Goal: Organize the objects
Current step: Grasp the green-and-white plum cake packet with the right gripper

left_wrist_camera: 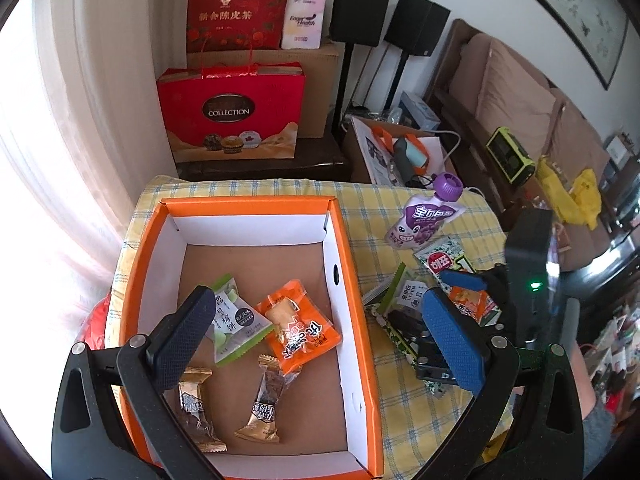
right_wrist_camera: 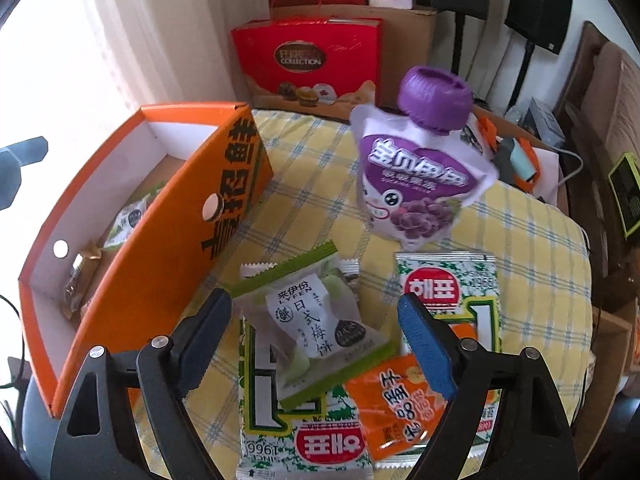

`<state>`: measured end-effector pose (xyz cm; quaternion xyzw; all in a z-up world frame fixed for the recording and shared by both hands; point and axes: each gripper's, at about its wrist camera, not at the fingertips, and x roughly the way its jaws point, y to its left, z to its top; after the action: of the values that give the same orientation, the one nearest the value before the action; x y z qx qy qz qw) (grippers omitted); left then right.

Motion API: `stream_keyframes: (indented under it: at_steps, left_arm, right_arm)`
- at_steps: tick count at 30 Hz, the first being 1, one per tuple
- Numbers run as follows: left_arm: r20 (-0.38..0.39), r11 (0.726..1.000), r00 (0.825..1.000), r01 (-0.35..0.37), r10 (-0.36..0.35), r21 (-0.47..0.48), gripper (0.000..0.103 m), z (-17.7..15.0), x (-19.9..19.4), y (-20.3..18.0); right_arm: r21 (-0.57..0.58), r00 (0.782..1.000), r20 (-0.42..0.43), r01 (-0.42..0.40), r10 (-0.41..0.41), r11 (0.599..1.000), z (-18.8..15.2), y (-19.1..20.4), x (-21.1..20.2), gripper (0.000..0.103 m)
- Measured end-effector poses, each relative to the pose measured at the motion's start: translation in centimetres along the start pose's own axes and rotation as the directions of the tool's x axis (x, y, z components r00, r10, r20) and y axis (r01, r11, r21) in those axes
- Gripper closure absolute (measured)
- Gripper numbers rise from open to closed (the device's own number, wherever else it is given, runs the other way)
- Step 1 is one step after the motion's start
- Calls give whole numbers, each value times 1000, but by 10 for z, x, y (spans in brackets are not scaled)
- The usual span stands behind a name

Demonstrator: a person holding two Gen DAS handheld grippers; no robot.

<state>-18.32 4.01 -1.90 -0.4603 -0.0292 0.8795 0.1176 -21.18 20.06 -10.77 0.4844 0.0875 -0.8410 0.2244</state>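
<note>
An orange box [left_wrist_camera: 352,280] with white inner walls stands on the yellow checked cloth. It holds a green plum-cake packet [left_wrist_camera: 236,320], an orange snack packet [left_wrist_camera: 296,328] and two gold-brown candies [left_wrist_camera: 196,412]. My left gripper [left_wrist_camera: 320,336] hovers open above them, holding nothing. To the right of the box [right_wrist_camera: 160,260], my right gripper [right_wrist_camera: 316,336] points down over a pile of snacks. A green-white plum-cake packet [right_wrist_camera: 320,320] lies between its open fingers, and the pads do not press on it. Under it lie two seaweed packets [right_wrist_camera: 452,280] and an orange packet [right_wrist_camera: 400,404]. A purple-capped pouch [right_wrist_camera: 416,176] lies further back.
Behind the table stand a red gift box [left_wrist_camera: 232,116], cardboard cartons [left_wrist_camera: 316,92] and two black speakers [left_wrist_camera: 360,8]. An open carton with cables and an orange-handled item [left_wrist_camera: 404,152] sits at the back right. A sofa [left_wrist_camera: 516,100] runs along the right wall.
</note>
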Motion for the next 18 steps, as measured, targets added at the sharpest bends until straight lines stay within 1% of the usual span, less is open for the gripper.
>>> stream_keyframes:
  at_steps: [2, 5, 7, 8, 9, 11, 12, 13, 15, 18]
  left_arm:
    - [3, 1000, 1000, -2, 2, 4, 0, 0, -1, -1]
    - [6, 1000, 1000, 2, -2, 4, 0, 0, -3, -1]
    - [6, 1000, 1000, 4, -4, 2, 0, 1, -3, -1]
    - [6, 1000, 1000, 4, -4, 2, 0, 0, -3, 0]
    - [5, 1000, 1000, 4, -4, 2, 0, 0, -3, 0]
    - [0, 1000, 1000, 6, -6, 3, 0, 0, -3, -1]
    - [-1, 1000, 1000, 6, -6, 5, 0, -1, -3, -2]
    - [-2, 1000, 1000, 5, -5, 6, 0, -1, -3, -2]
    - [-1, 1000, 1000, 7, -7, 9, 0, -2, -3, -5]
    - [-1, 1000, 1000, 10, -10, 19, 0, -2, -3, -10]
  right_arm:
    - [-15, 1000, -7, -2, 2, 1000, -2, 2, 4, 17]
    - [-33, 999, -18, 26, -27, 999, -4, 3, 8, 26]
    - [-36, 999, -23, 29, -29, 999, -6, 3, 11, 40]
    - [-37, 999, -18, 33, -34, 999, -6, 3, 10, 44]
    - [-38, 999, -12, 40, -40, 998, -6, 3, 11, 47]
    - [-34, 1000, -11, 29, -29, 999, -7, 2, 11, 48]
    - [-37, 1000, -10, 23, -24, 999, -7, 2, 11, 53]
    - [-40, 1000, -7, 23, -23, 999, -7, 2, 10, 54]
    - [-40, 999, 19, 34, -33, 999, -6, 2, 4, 56]
    - [-14, 998, 61, 28, -27, 1000, -4, -2, -12, 60]
